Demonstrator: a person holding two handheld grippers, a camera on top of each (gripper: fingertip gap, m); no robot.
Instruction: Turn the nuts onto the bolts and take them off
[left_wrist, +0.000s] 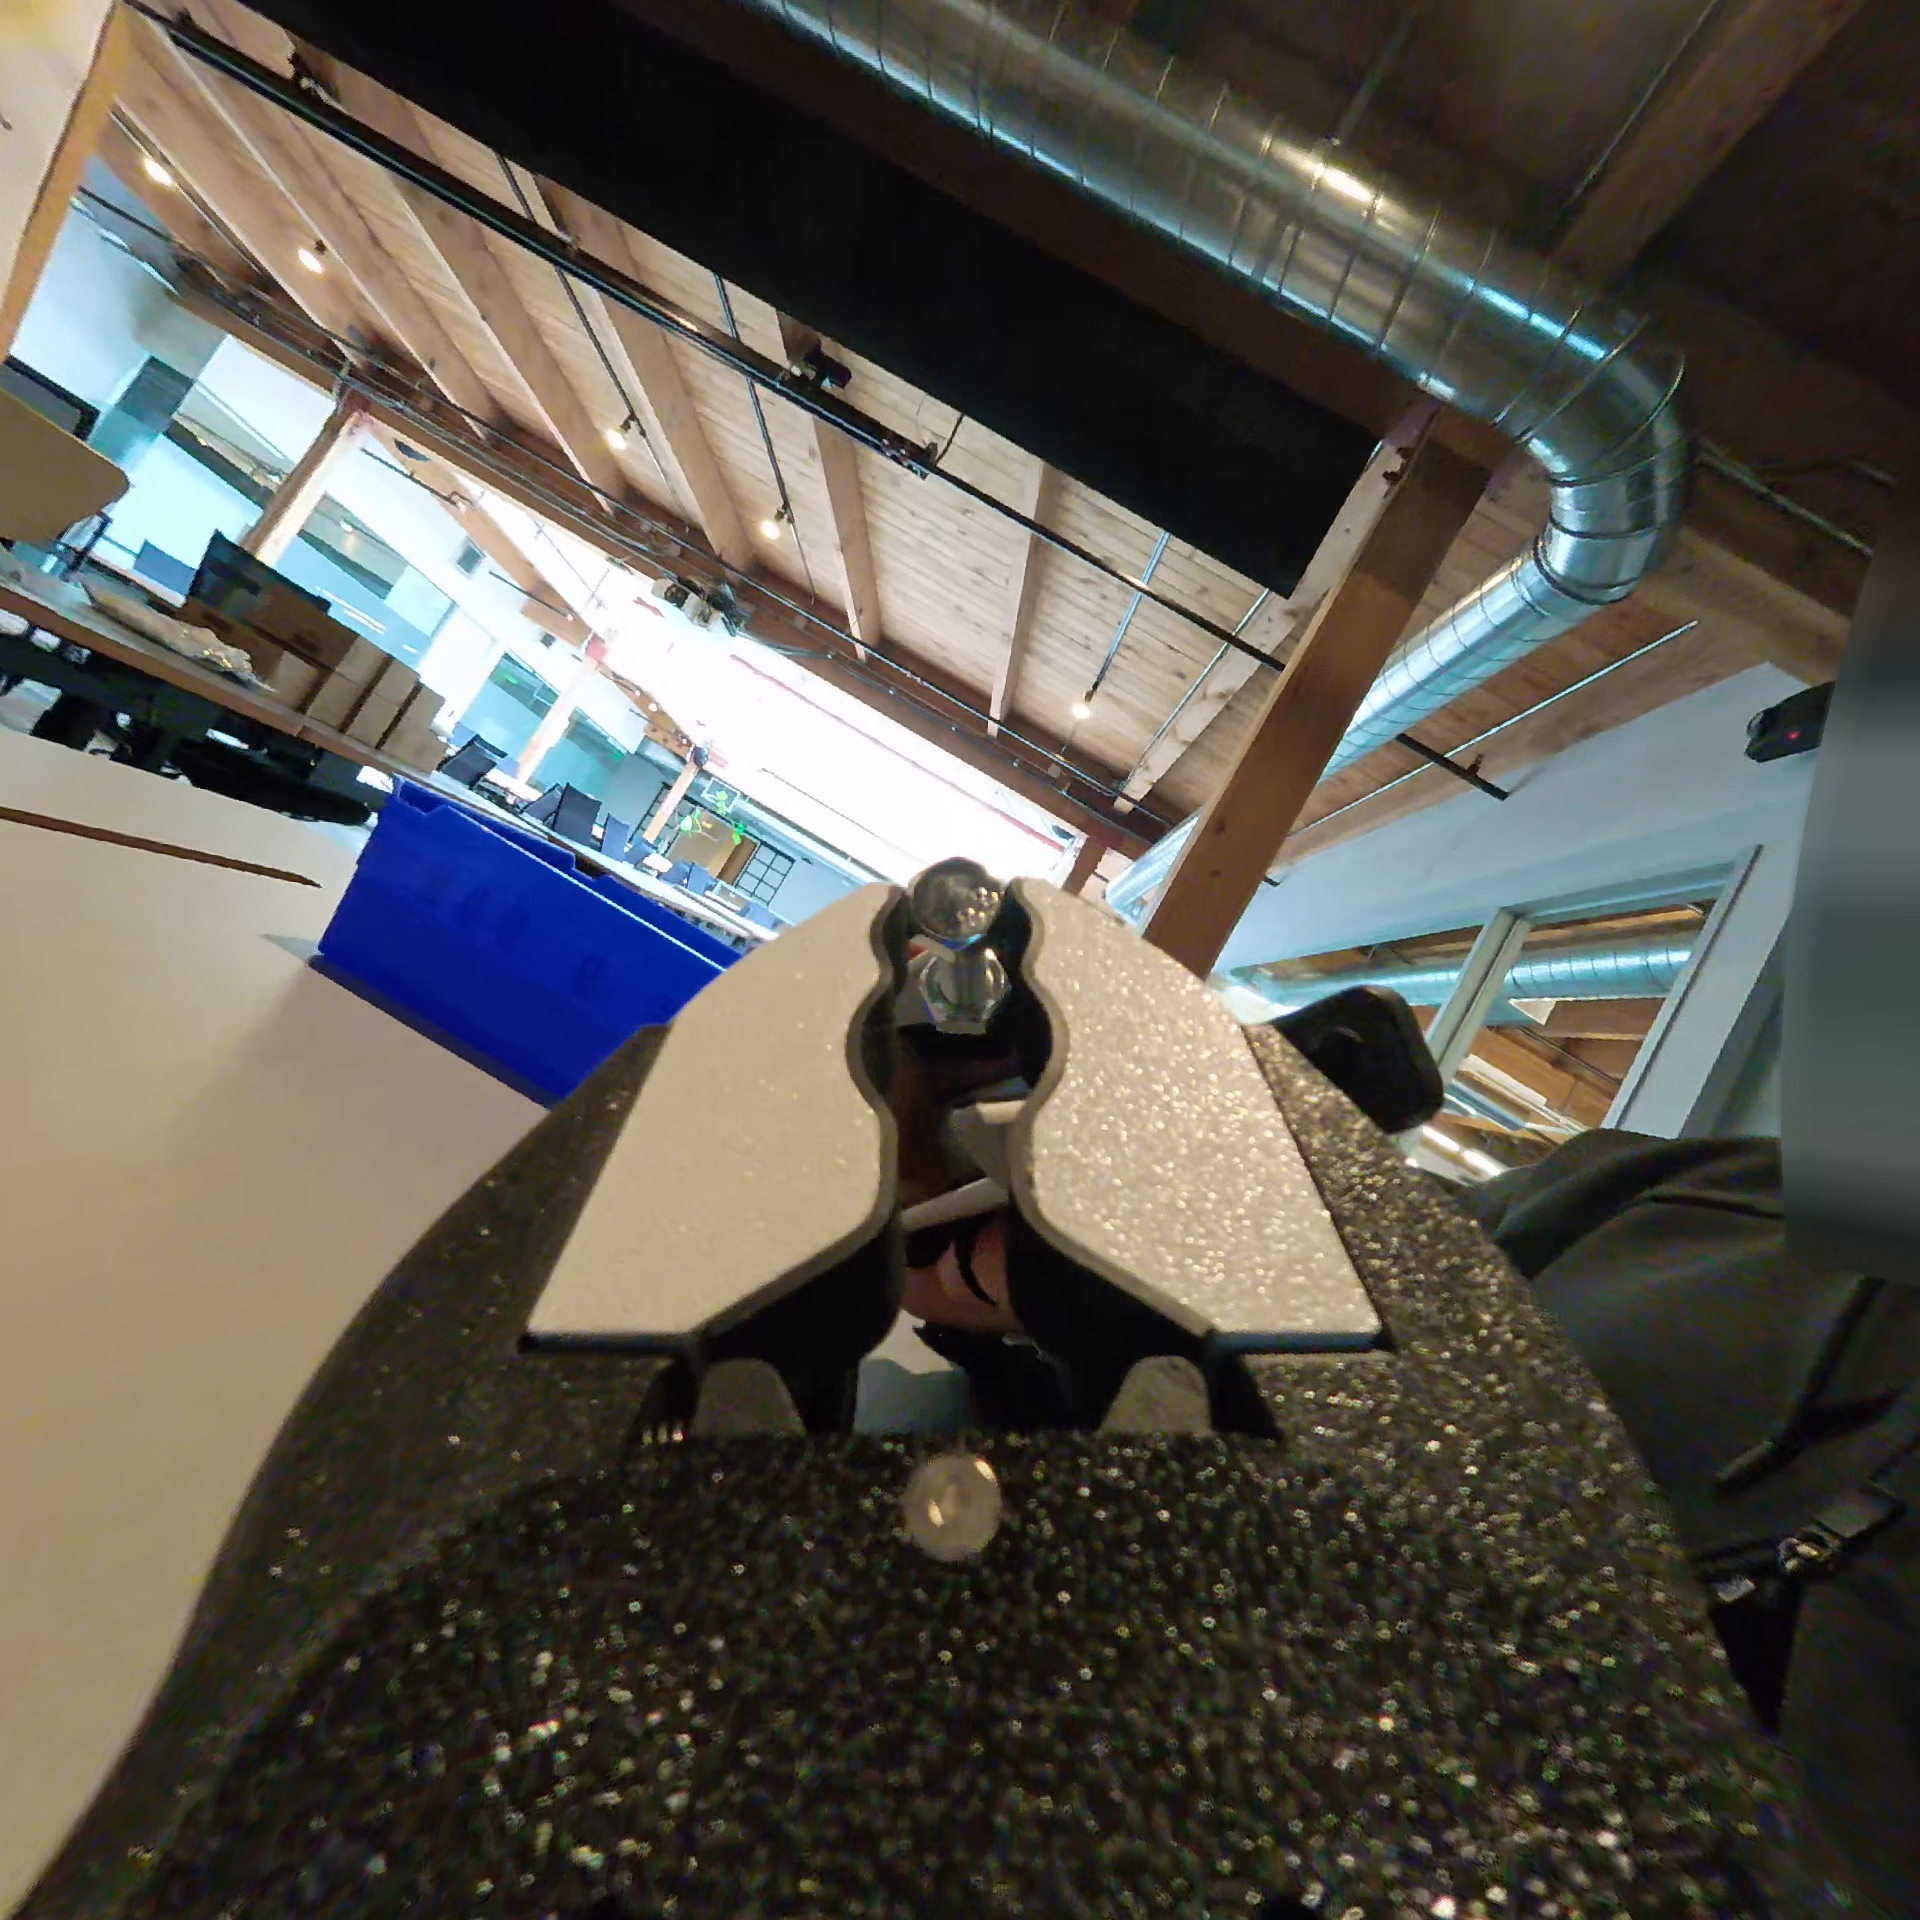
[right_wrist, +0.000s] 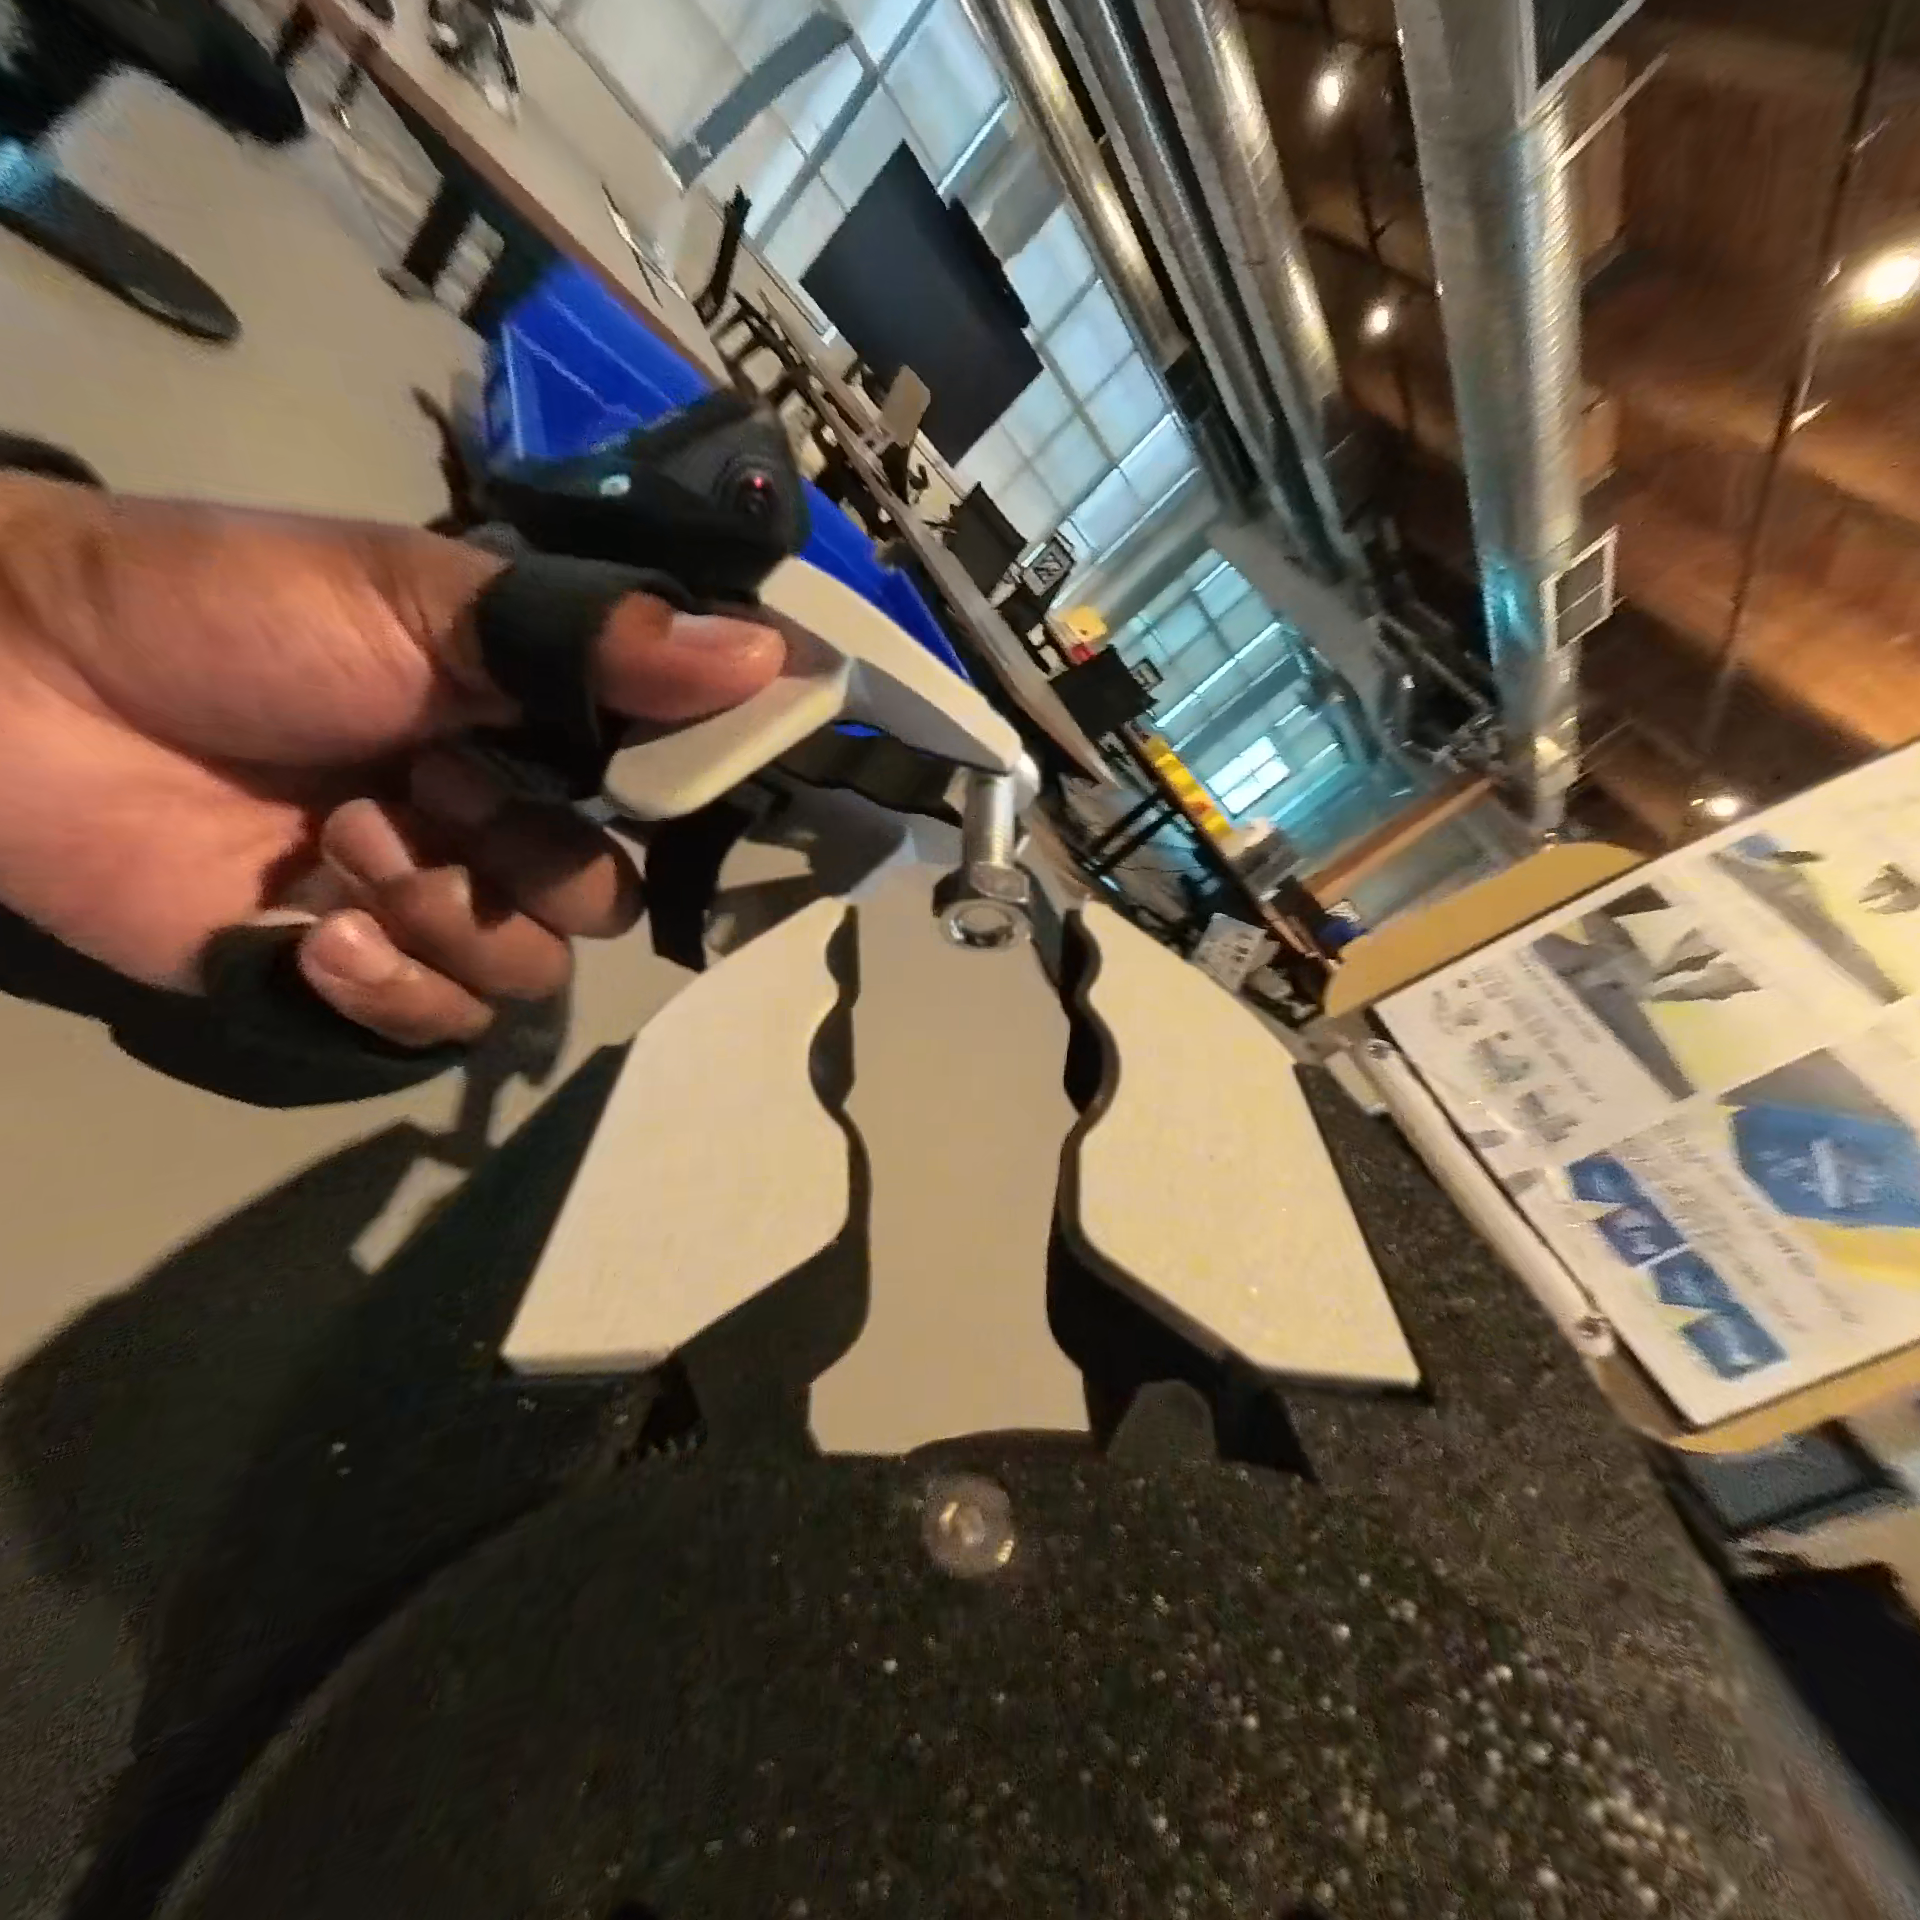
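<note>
Pinched at the tips of the left gripper (left_wrist: 954, 909), the silver steel bolt (left_wrist: 961, 951) is held by its round head, its threaded shank running back toward the camera with a hexagonal metal nut (left_wrist: 964, 995) threaded on it. Both grey, grainy-textured fingers (left_wrist: 748, 1122) have scalloped inner edges. Seen from the right wrist, the right gripper (right_wrist: 951, 935) stands spread wide, its tips flanking the nut (right_wrist: 982, 909) without clearly touching. A bare hand (right_wrist: 281, 748) grips the left tool above the white tabletop (left_wrist: 156, 1143), near a blue plastic bin (left_wrist: 509, 935).

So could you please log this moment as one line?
left gripper: shut on bolt | nut: on bolt | right gripper: open at nut
</note>
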